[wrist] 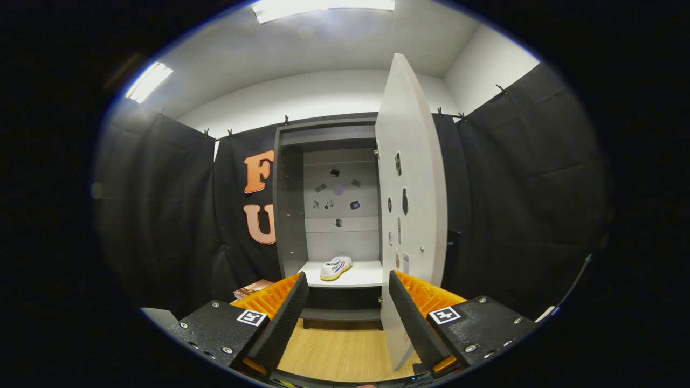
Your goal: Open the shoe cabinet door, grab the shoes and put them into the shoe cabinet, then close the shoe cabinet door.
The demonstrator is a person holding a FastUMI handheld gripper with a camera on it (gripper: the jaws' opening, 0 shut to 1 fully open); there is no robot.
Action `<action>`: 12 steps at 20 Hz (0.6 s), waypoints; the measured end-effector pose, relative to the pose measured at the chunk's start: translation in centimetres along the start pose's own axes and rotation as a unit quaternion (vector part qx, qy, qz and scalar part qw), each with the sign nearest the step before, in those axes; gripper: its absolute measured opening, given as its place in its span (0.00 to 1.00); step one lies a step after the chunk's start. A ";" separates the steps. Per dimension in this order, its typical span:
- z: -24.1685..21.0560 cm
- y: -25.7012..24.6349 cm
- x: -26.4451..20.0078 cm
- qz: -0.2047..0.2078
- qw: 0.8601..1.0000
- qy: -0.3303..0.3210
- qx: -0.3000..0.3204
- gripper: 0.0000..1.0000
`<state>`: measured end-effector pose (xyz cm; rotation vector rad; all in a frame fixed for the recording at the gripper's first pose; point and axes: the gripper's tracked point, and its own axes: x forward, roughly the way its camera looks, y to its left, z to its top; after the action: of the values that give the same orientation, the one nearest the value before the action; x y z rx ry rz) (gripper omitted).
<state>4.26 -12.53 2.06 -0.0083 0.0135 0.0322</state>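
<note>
Beyond the left finger, low against the black curtain, a flat reddish-brown item lies on the floor — too small to identify; next to the right stands the shoe cabinet, open, its pale shelf straight ahead of the gap between the fingers; one white shoe with a yellowish sole sits on that shelf, toward its left half, long axis running obliquely front-left to back-right, well beyond the fingertips. Gripper: fingers spread wide apart, holding nothing, touching nothing — wood floor visible between them. Right of the gap, the cabinet door stands swung out toward the camera, hinged at the cabinet's right side, its free edge nearest and its lower part just ahead of the right finger; whether the finger touches it cannot be told. Judgement: shoe placed, door left to close; the coming move turns on the door lying right of the fingers, so a push leftward on its outer face.
</note>
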 end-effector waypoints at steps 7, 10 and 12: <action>-0.3 -7.4 -2.0 -0.053 0.999 0.004 0.001 0.94; -0.3 -10.4 -2.3 -0.071 0.997 0.002 -0.001 0.94; -0.4 -12.3 -1.9 -0.077 0.997 0.002 0.001 0.94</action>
<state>2.71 -24.88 1.82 -0.0074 0.0161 -0.1230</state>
